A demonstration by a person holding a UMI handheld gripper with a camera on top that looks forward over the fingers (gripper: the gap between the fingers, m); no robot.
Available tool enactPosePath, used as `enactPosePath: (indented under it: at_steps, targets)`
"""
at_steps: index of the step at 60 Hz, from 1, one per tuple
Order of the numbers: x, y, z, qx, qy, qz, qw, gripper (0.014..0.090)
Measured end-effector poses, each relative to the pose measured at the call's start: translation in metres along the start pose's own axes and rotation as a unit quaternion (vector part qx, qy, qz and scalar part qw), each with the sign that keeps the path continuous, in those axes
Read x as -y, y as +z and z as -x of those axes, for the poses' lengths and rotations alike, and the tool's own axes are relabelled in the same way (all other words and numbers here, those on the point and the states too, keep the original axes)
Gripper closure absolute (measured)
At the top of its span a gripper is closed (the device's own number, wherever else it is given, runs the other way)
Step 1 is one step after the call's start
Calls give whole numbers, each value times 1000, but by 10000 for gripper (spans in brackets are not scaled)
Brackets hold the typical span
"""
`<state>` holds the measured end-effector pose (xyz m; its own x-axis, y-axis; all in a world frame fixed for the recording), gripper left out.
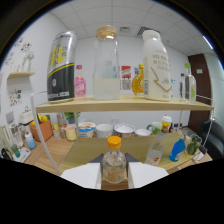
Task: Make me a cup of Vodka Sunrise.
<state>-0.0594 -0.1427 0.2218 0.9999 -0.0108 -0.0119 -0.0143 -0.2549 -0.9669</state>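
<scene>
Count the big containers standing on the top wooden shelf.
3. A black and silver can beyond the fingers to the left, a clear glass bottle with a cork lid in the middle, and a white carton-like jug to the right. Smaller bottles stand behind them; some may be hidden.

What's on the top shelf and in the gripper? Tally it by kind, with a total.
Can: 1
Big bottles: 2, clear bottle and white bottle
Small bottles: 3, pink bottle, orange bottle, green-capped bottle
Held bottle: 1, orange cap, hand-held gripper shut on it
Total: 7
</scene>
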Motion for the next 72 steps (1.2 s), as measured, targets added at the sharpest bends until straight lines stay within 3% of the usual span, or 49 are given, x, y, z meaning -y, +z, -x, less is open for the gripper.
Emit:
enactPosePath:
  at_steps: [12,27,40,72]
  targets:
    - [-12,-55,8,14,-1,-4,1000,696]
    - [-77,-84,6,0,36,35,999,699]
    - [-112,-56,3,-12,51,46,998,698]
    - [-199,4,6,-27,26,150,988,694]
